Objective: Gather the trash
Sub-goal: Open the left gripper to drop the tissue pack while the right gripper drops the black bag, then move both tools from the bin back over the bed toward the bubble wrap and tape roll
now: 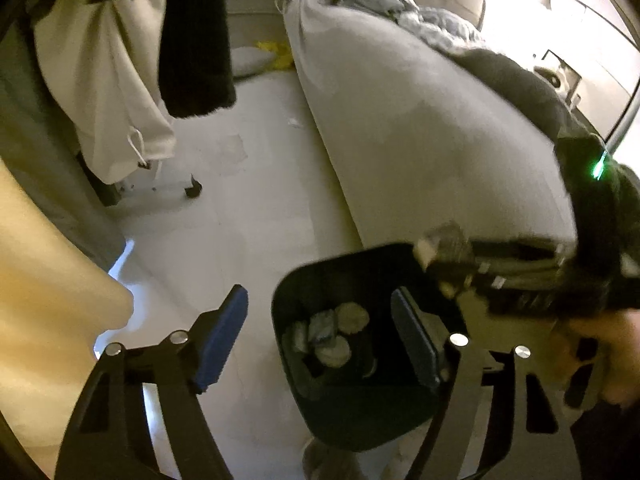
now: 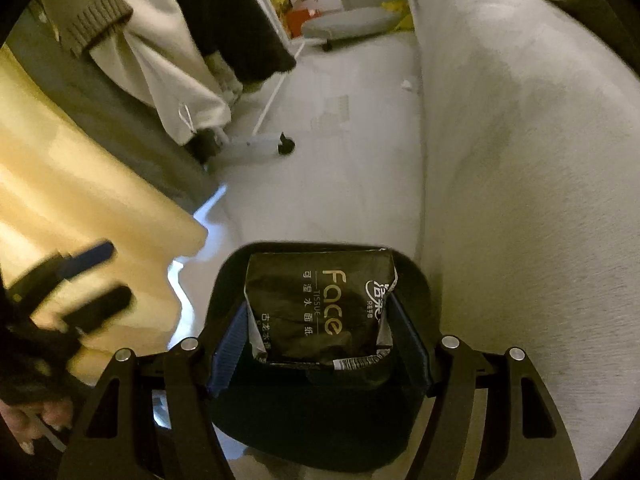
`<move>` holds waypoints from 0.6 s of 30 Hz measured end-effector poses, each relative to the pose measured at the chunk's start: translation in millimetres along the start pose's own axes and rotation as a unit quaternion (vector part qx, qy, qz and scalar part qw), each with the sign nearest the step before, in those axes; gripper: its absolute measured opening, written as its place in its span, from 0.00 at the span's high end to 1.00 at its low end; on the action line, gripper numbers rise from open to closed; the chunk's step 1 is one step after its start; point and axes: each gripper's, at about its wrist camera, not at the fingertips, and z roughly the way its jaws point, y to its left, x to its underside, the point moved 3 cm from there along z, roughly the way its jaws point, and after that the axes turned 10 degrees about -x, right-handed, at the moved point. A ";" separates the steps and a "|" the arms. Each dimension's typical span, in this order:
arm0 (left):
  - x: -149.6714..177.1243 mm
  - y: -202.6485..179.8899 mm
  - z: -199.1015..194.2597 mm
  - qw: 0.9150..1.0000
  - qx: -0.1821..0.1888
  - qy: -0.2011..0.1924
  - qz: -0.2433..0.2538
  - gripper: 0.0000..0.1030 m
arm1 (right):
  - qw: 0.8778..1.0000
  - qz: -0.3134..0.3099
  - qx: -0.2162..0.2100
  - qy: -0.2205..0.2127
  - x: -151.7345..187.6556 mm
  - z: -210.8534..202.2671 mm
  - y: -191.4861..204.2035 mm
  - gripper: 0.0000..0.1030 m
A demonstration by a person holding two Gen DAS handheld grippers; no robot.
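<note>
A black bin (image 1: 288,280) stands on the pale floor beside the bed, with several crumpled tissues (image 1: 332,332) in its bottom. My left gripper (image 1: 320,336) hangs open above it, one blue pad over the floor and the other over the bin's mouth, holding nothing. My right gripper (image 2: 320,328) is shut on a black "Face" tissue pack (image 2: 316,300), held over the bin (image 2: 418,280). In the left wrist view the right gripper (image 1: 472,276) reaches in from the right over the bin's far rim with that pack (image 1: 440,244). The left gripper (image 2: 92,280) shows blurred at the left of the right wrist view.
A bed with a grey cover (image 1: 420,128) fills the right side. Clothes (image 1: 108,80) hang from a wheeled rack (image 1: 194,190) at the left, above a yellow fabric (image 1: 48,280). A small white scrap (image 2: 407,85) lies on the floor by the bed.
</note>
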 end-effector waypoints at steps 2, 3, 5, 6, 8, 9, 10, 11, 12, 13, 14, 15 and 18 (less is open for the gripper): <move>-3.9 2.4 -4.9 1.000 0.001 -0.010 -0.010 0.31 | 1.000 -0.006 0.004 0.012 3.5 7.1 2.8 0.33; -5.2 2.7 -7.5 1.000 0.000 -0.014 -0.012 0.31 | 1.000 -0.010 0.005 0.017 5.5 10.3 4.6 0.33; -9.5 3.3 -13.8 0.999 -0.004 -0.028 -0.015 0.34 | 0.999 -0.018 0.007 0.028 7.9 16.1 8.1 0.33; -11.1 3.7 -15.7 0.999 -0.004 -0.034 -0.016 0.35 | 0.999 -0.021 0.008 0.033 9.0 18.6 9.5 0.33; -13.7 4.6 -19.2 0.999 -0.002 -0.042 -0.018 0.37 | 0.999 -0.023 0.009 0.043 10.1 22.4 10.5 0.32; -16.1 4.1 -22.2 0.999 -0.001 -0.047 -0.020 0.37 | 0.999 -0.023 0.007 0.048 11.4 24.0 10.7 0.32; -17.4 3.9 -23.8 0.998 0.000 -0.051 -0.021 0.37 | 0.998 -0.023 0.004 0.050 12.1 26.0 11.3 0.32; -19.3 3.1 -26.6 0.998 0.001 -0.055 -0.022 0.37 | 0.998 -0.024 0.002 0.052 13.2 27.2 12.5 0.31; -21.6 2.4 -29.4 0.998 0.002 -0.060 -0.023 0.37 | 0.998 -0.027 0.001 0.056 14.4 28.2 14.3 0.29; -23.4 1.2 -32.1 0.998 0.004 -0.065 -0.023 0.37 | 0.998 -0.030 0.000 0.058 15.6 28.8 16.1 0.27; -26.4 -0.8 -35.6 0.997 0.008 -0.071 -0.024 0.37 | 0.998 -0.033 -0.001 0.061 17.1 29.1 18.1 0.21; -29.2 -2.9 -39.3 0.997 0.011 -0.077 -0.024 0.37 | 0.997 -0.035 -0.002 0.062 18.3 28.9 20.2 0.17; -37.9 -8.9 -48.4 0.995 0.019 -0.094 -0.027 0.37 | 0.998 -0.047 0.005 0.049 19.4 23.8 23.9 0.14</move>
